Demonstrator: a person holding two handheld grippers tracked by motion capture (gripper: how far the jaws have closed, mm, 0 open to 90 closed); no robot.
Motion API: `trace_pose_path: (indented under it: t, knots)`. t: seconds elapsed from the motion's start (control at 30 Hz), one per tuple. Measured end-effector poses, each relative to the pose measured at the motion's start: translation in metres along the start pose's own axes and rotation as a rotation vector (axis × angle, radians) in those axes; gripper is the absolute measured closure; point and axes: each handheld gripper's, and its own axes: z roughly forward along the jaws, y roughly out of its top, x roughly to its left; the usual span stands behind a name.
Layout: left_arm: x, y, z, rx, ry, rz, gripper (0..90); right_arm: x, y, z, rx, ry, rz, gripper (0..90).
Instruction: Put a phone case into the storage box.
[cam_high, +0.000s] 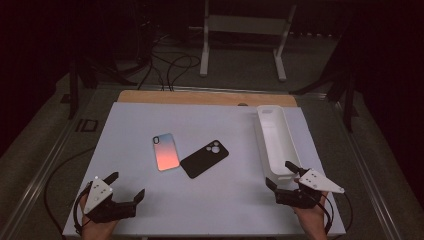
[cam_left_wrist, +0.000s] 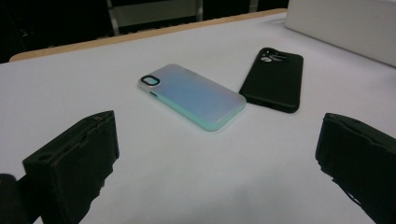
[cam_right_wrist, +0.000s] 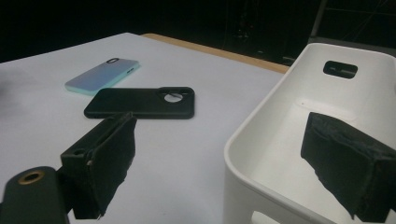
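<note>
Two phone cases lie side by side near the middle of the white table (cam_high: 150, 200): an iridescent pink-blue case (cam_high: 165, 151) (cam_left_wrist: 191, 95) (cam_right_wrist: 102, 75) and a black case (cam_high: 204, 158) (cam_left_wrist: 274, 79) (cam_right_wrist: 141, 102) just right of it. My left gripper (cam_high: 127, 186) (cam_left_wrist: 217, 163) rests open at the front left, well short of the cases, nothing between its jaws. At the front right my right gripper (cam_high: 281, 175) (cam_right_wrist: 219, 154) stands open at the near end of a long white bin (cam_high: 276, 141) (cam_right_wrist: 280, 140); one jaw is over the bin's inside, the other outside its wall.
The white bin runs along the table's right side and holds nothing visible. A wooden strip (cam_high: 200, 97) edges the far side of the table. Beyond it stand a white frame (cam_high: 245, 30) and cables (cam_high: 170, 65) on the floor.
</note>
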Motion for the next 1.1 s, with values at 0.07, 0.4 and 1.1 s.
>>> trace_pose_path:
  t: [0.07,0.4,1.1]
  knots:
    - [0.0,0.0,0.001,0.002,0.002,-0.001,0.0,0.0,0.0,0.0,-0.002,0.0,0.0,9.9]
    - [-0.001,0.0,0.002,0.007,0.002,0.0,0.0,0.003,-0.001,0.003,0.005,-0.001,-0.013,9.9]
    - [-0.003,0.01,0.009,0.004,0.005,-0.012,0.0,0.007,-0.001,0.007,0.014,0.001,-0.017,9.9]
